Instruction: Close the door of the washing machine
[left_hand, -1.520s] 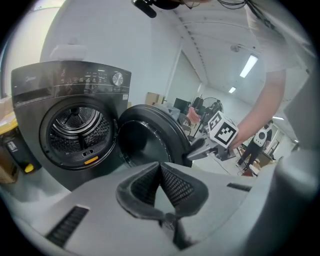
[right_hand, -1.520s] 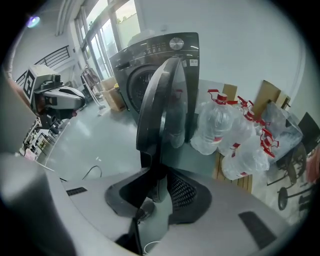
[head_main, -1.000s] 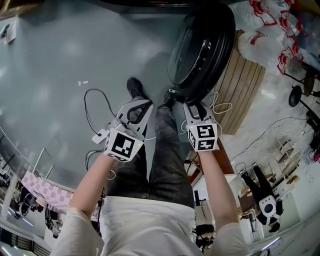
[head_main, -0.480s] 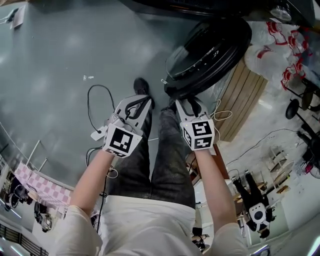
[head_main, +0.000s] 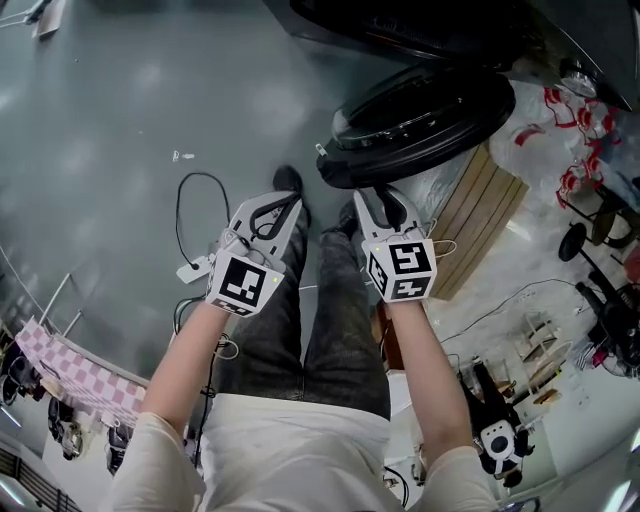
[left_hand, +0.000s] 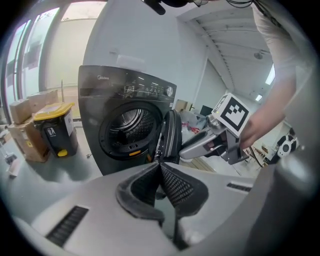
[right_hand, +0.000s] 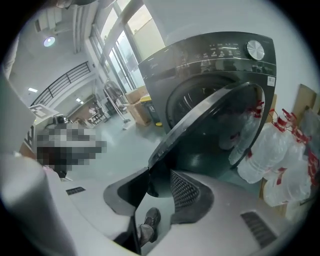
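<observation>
step: judging by the layout, this is mid-close. The door (head_main: 420, 105) stands half open, with the right gripper (head_main: 380, 200) at its free edge.
right gripper: the jaws are wide and closing. The door rim runs down into the gap at the tips. The pads don't visibly press on it, so I read no grip.
left gripper (head_main: 275, 212): the jaws meet at the tips with nothing in them. It hangs at 9 o'clock of the right one, clear of the door.
door place: in the head view it's at 1 o'clock of centre, just past the right tips. The washing machine (head_main: 420, 25) is at 12 o'clock, along the top edge.
next move: likely push the rim toward 12 o'clock along the hinge arc until it latches. A flat push should do, no clamp needed.
door look: round, with a glossy black ring and a dark glass bowl, hinged on the right of the opening. In the left gripper view it's edge-on at 3 o'clock of the drum (left_hand: 125, 122).
</observation>
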